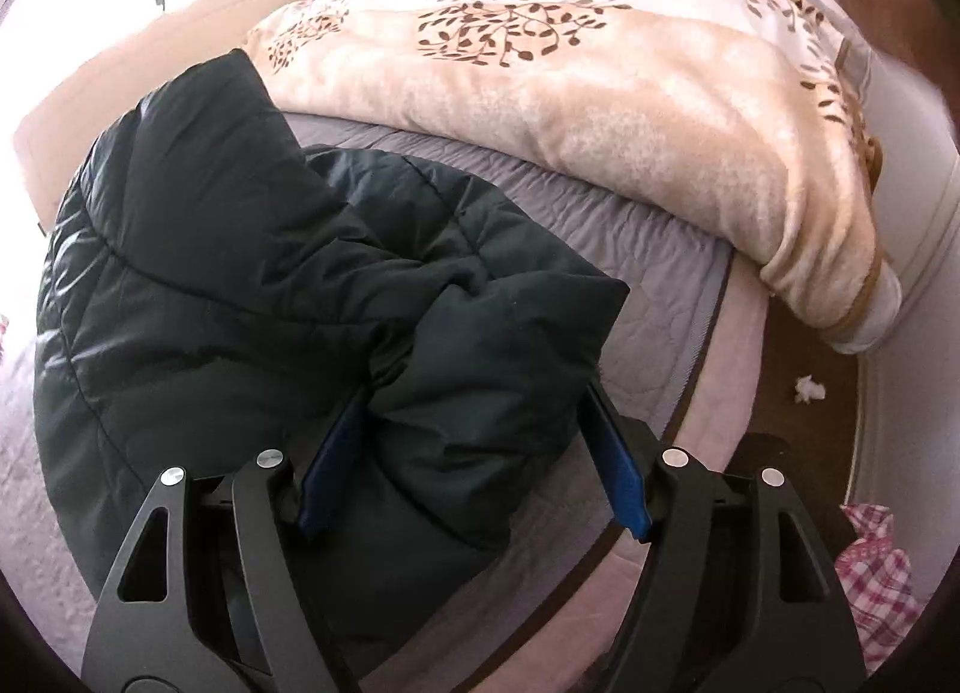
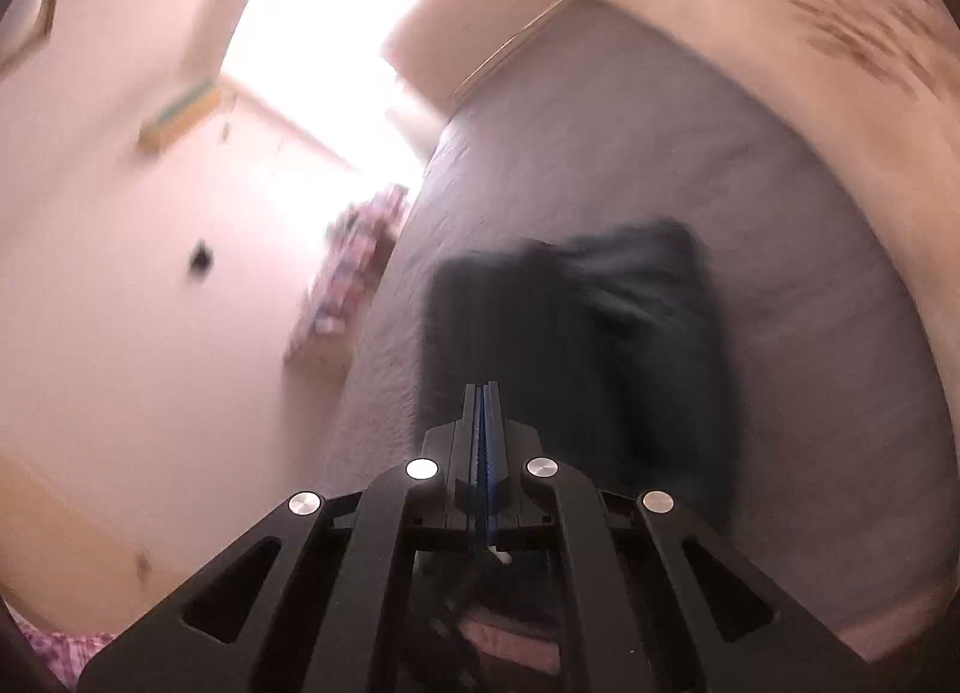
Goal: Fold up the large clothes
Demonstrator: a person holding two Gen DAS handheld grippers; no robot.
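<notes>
Dark puffer jacket [image 1: 252, 297], bunched between left gripper [image 1: 474, 453] fingers, spread wide: slick padding may slide out on closing. Right gripper [image 2: 485, 393] fingers pressed together, empty.

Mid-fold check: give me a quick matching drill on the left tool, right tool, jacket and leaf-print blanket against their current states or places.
Things:
1. left tool
2. right tool
3. dark puffer jacket
4. leaf-print blanket

States or places:
A. shut, holding nothing
B. heaped along the far side of the bed
C. open, fingers either side of a jacket fold
D. lying bunched on the grey bed cover

Pairs: 1-C, 2-A, 3-D, 4-B
</notes>
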